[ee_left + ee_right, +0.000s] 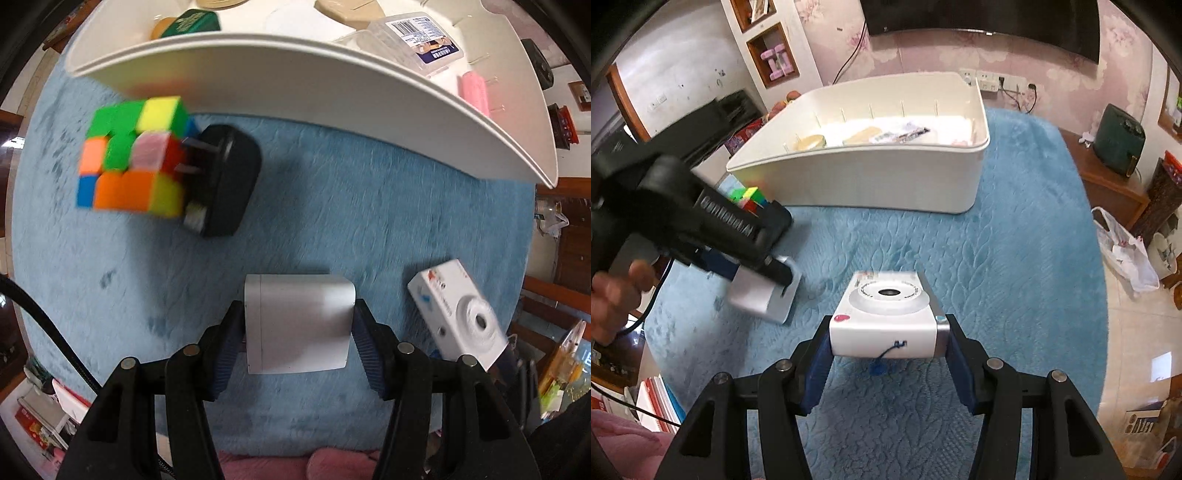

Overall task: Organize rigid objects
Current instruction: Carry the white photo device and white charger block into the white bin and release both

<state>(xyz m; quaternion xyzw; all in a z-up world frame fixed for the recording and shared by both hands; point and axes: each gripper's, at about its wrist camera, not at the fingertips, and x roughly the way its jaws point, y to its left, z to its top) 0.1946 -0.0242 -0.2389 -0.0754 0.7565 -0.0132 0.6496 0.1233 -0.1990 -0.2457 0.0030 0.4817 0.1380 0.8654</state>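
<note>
Blue plush rug underneath; left gripper clamps a white charger block, right gripper clamps a white toy camera, both angled downward.

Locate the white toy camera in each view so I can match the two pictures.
Left wrist view: white toy camera at lower right, tilted, lens facing up-right, over the blue blanket.
Right wrist view: white toy camera at centre, clamped in the right hand-held gripper, lens up.
Shared landmark: the white bin beyond it in both.
</note>
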